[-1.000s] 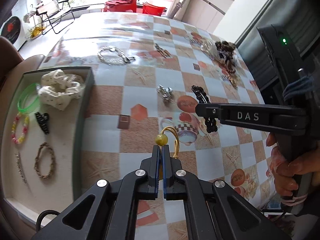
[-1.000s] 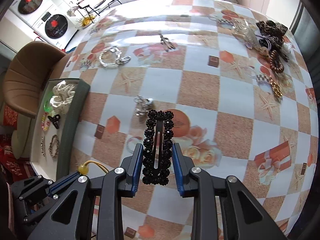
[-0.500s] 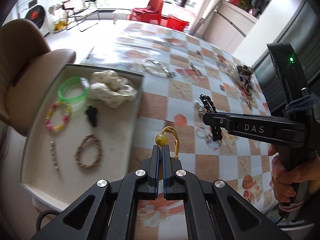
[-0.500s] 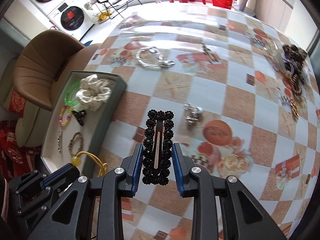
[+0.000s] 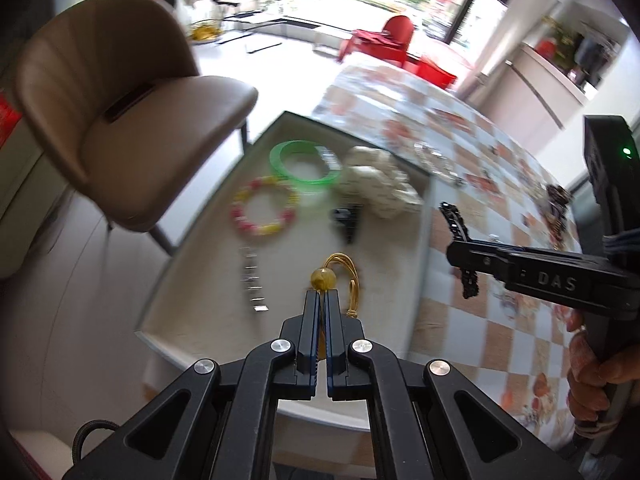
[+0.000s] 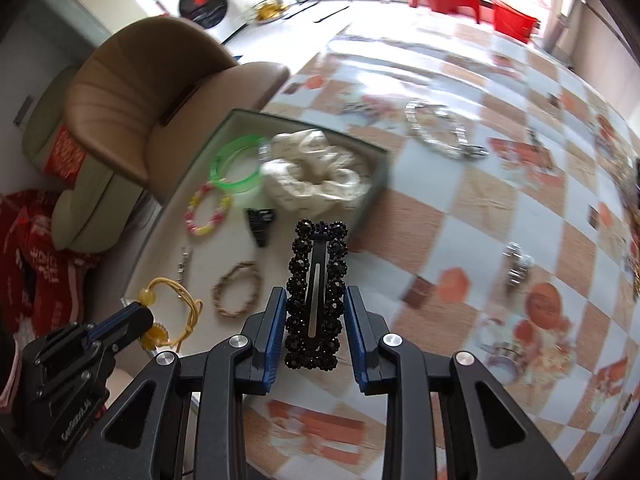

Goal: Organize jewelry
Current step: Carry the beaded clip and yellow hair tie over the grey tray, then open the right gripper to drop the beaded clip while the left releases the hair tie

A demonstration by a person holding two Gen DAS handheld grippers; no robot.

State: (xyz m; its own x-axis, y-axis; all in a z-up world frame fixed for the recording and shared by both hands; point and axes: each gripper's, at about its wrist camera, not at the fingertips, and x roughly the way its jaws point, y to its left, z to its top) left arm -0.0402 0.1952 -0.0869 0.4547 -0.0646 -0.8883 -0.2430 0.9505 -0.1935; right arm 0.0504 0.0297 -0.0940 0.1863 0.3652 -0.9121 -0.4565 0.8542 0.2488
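My left gripper (image 5: 322, 294) is shut on a yellow elastic cord with an amber bead (image 5: 322, 278), hanging over the near part of the tray (image 5: 420, 240). Seen from the right wrist, that cord (image 6: 176, 292) loops out of the left gripper (image 6: 140, 314) above the tray's near end. My right gripper (image 6: 316, 300) is shut on a black beaded hair clip (image 6: 316, 292), held above the tray's right wall (image 6: 376, 188). In the tray lie a green bangle (image 5: 306, 164), a pink-yellow bead bracelet (image 5: 262, 210), a cream scrunchie (image 5: 380, 188), a small black claw clip (image 5: 346, 222), a brown braided bracelet (image 6: 236, 294) and a thin silver piece (image 5: 252, 280).
A brown chair (image 5: 120, 120) stands beside the tray's far side. On the checkered tablecloth lie a silver chain bracelet (image 6: 440, 132) and a small silver clip (image 6: 516, 268); a dark jewelry pile (image 5: 556, 208) sits at the far right edge. A hand (image 5: 592, 376) holds the right gripper's handle.
Both grippers have swung left from over the tablecloth to over the tray, each keeping hold of its piece. The tray now fills the middle of both views.
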